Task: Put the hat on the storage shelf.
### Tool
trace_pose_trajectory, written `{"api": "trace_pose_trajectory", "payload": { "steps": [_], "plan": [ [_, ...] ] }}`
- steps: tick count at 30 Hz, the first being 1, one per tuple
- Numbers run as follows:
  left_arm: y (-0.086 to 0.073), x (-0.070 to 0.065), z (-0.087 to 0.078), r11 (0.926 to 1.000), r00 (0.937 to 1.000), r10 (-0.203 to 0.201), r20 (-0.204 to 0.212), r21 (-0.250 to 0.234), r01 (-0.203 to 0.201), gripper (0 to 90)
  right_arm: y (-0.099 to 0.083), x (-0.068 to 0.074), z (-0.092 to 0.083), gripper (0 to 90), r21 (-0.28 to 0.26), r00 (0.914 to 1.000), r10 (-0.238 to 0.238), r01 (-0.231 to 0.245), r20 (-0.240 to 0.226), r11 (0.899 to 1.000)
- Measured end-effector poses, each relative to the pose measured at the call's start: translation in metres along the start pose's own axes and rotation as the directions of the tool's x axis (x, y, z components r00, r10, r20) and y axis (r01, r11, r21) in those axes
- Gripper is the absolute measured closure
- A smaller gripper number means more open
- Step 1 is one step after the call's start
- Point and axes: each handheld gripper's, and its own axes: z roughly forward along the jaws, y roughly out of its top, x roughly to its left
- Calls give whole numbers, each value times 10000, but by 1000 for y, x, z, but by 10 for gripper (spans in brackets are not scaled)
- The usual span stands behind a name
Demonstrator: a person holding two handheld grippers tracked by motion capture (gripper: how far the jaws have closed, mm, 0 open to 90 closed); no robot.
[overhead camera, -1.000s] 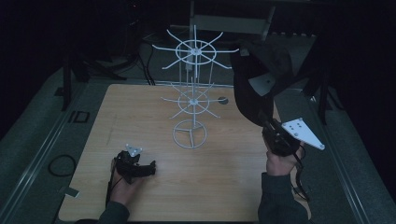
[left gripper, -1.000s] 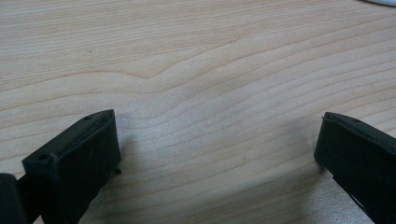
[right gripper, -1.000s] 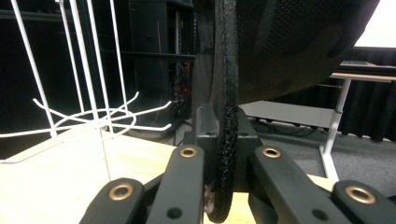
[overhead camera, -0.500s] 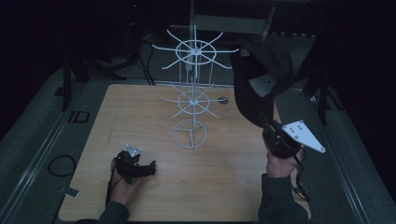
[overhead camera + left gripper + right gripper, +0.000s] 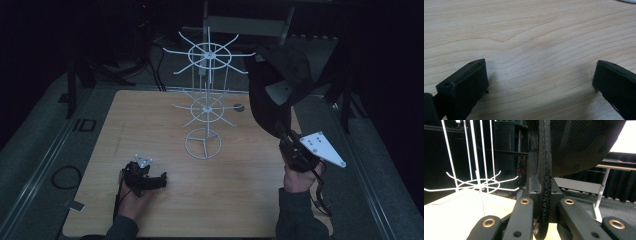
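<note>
Gripping black cap (image 5: 280,85), right tool (image 5: 544,220)

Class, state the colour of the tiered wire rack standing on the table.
White; the wire rack shows best in the high view.

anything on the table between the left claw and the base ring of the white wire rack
Nothing: in the high view, only bare wooden table lies between the left claw and the rack's base ring. The left gripper view shows plain wood between its open jaws too.
</note>
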Motion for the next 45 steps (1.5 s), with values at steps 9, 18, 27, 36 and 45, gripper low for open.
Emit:
{"api": "trace_pose_trajectory", "payload": {
  "steps": [9, 18, 27, 36, 45],
  "plan": [
    [0, 0, 0, 10000, 10000, -3, 0, -2, 3, 1, -1, 10, 1, 861, 61, 9976, -692, 691, 89, 9976],
    [0, 0, 0, 10000, 10000, -18, 2, -6, 18, 1, -12, 22, 6, 858, 336, 9837, -1798, 1796, 17, 9832],
    [0, 0, 0, 10000, 10000, -20, -3, -16, 20, 1, -25, 33, 13, 815, 793, 9625, -2695, 2711, -307, 9593],
    [0, 0, 0, 10000, 10000, -25, 6, -27, 25, 1, -23, 32, 15, 473, 954, 9665, -2366, 2460, -998, 9646],
    [0, 0, 0, 10000, 10000, -23, 17, -31, 23, 1, -19, 32, 18, 190, 1189, 9719, -1746, 1943, -1579, 9737]
  ]
}}
